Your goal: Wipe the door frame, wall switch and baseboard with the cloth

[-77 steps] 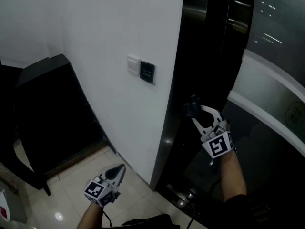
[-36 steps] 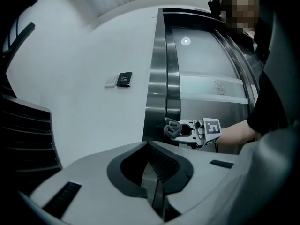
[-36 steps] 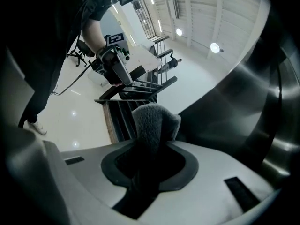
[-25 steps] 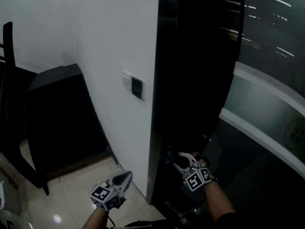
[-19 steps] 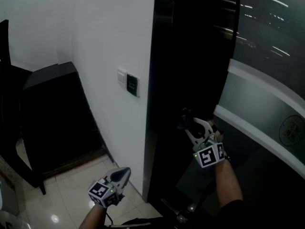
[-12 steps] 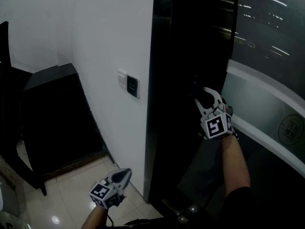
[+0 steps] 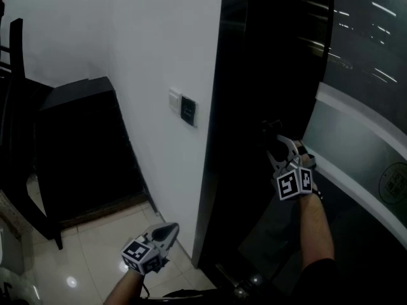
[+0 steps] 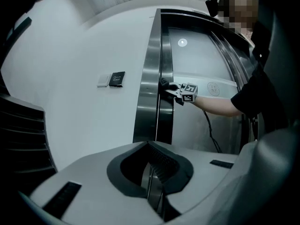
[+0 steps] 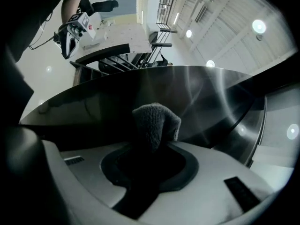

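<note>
1. A dark cabinet [image 7: 82, 151] stands against the white wall [image 7: 146, 43] at the far left.
2. The left gripper [image 7: 166, 232] hangs low over the floor [image 7: 95, 259], its jaws pressed together with nothing between them (idle for this step, by the look of it).
3. The switch [image 7: 175, 100], with a dark panel [image 7: 189, 111] just beside it, sits on the wall, well apart from both grippers.
4. The door frame [image 7: 232, 119], dark polished metal, runs up along the wall's edge.
5. The right gripper [image 7: 275, 142] is clamped on the cloth [image 9: 155, 122]. A grey bunched tuft pokes out past the jaws at the frame's inner face. It probably touches the metal, though I cannot be sure.
6. The cloth looks light, soft and limp, with a nubbly weave, so I judge it would flop if held by an edge. It is best gripped at a bunched fold with only a short tuft out. That keeps a firm pad on the slick metal and the jaws off the finish.
</note>
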### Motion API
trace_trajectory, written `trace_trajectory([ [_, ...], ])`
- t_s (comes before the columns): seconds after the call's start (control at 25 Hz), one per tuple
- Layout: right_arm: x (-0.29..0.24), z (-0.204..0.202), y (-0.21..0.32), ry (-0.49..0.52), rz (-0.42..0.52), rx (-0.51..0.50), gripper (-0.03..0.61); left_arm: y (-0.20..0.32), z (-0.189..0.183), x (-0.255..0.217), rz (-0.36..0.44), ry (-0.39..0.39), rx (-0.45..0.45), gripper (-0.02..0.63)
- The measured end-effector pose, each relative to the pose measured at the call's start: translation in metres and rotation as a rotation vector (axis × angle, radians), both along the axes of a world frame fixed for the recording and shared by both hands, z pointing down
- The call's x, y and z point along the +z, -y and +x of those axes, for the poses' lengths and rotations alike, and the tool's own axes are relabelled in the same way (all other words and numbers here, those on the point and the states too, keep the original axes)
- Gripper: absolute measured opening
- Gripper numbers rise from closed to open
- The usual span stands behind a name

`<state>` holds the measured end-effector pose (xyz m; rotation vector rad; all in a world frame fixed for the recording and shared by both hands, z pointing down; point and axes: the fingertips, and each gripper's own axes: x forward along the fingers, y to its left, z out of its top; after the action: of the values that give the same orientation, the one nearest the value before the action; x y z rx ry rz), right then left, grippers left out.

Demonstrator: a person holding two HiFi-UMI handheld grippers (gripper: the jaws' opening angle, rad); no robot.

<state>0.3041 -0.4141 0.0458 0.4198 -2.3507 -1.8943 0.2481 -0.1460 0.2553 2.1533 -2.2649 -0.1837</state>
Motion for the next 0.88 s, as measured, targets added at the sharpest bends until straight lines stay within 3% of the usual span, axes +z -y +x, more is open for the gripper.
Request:
trace_trajectory([
  [0.88, 0.113, -0.001, 0.001, -0.178, -0.029, 0.059, 0.091, 0.015, -0.007, 0.006, -0.007, -0.027, 0.031, -0.012],
])
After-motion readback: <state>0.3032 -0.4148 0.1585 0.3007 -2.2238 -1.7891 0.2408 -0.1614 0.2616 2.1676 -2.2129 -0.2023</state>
